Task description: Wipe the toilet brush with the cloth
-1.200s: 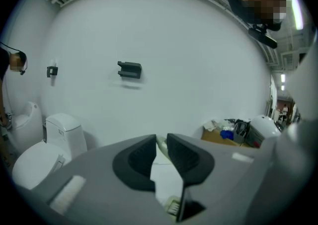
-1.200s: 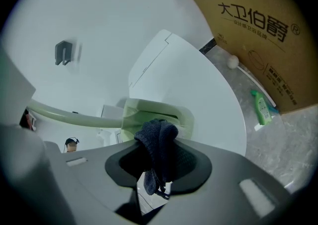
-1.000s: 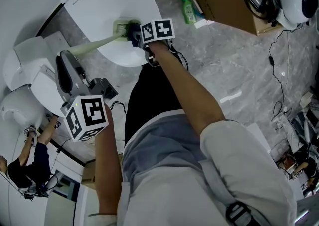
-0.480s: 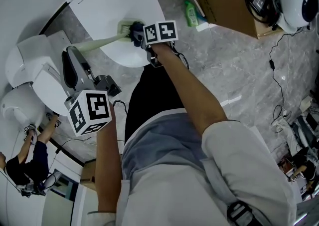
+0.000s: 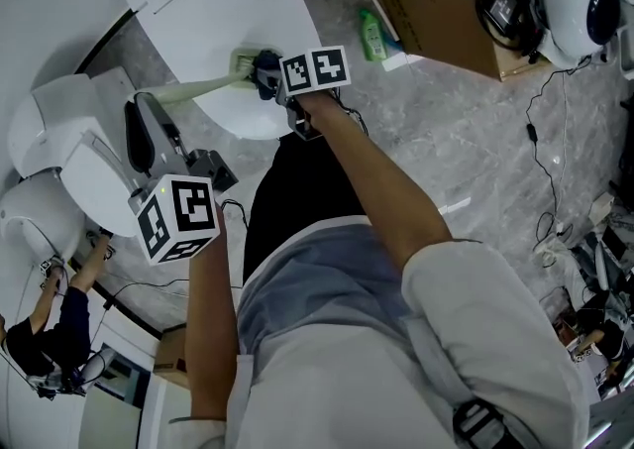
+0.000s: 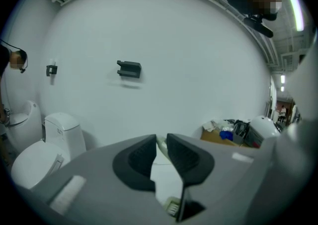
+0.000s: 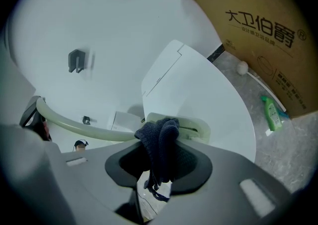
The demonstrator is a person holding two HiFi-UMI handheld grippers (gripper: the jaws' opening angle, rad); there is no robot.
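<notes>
Dark blue cloth (image 7: 160, 145) was pinched in my right hand-held gripper (image 7: 160, 164). It touched the pale green toilet brush (image 7: 191, 128) over the white toilet lid (image 5: 198, 1), with lots of free lid around. My left hand-held gripper (image 6: 161, 145) squeezed the handle, jaws nearly together. Its view showed only a sliver of handle. The right gripper view showed the long handle. The cloth hid part of the brush head.

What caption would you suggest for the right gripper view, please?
Right gripper holds a dark cloth against the pale toilet brush over a toilet lid.
</notes>
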